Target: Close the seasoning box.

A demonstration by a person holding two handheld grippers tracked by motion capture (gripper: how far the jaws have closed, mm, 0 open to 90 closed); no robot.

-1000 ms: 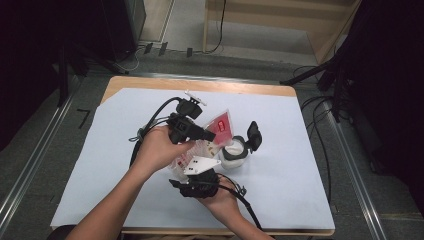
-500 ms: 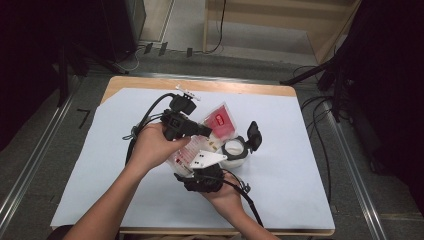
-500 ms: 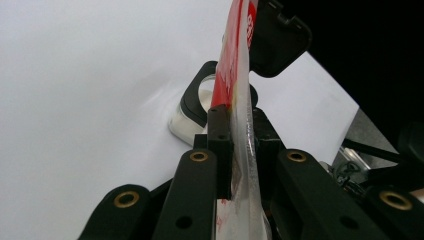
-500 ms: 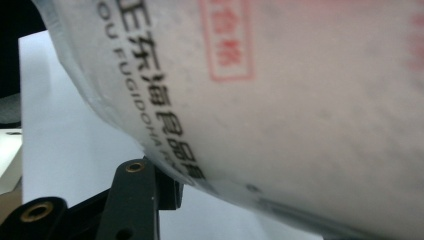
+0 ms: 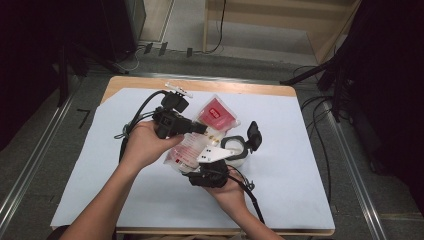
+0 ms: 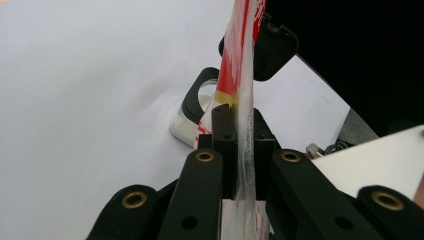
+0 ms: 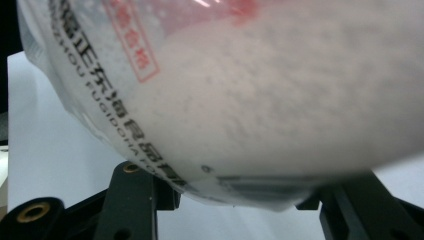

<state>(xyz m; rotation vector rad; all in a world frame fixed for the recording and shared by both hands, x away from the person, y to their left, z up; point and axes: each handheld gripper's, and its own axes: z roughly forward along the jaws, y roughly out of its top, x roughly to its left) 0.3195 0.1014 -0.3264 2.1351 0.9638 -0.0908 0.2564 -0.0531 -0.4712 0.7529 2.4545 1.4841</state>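
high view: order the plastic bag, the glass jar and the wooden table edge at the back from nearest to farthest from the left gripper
1. plastic bag, pinched in the left gripper jaws.
2. glass jar, just right of the bag, lid flipped open.
3. wooden table edge, farthest, at the back.

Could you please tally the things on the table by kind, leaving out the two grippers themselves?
Plastic bag of white powder with red print: 1
Clear jar with a black flip lid: 1
White sheet covering the table: 1
Total: 3
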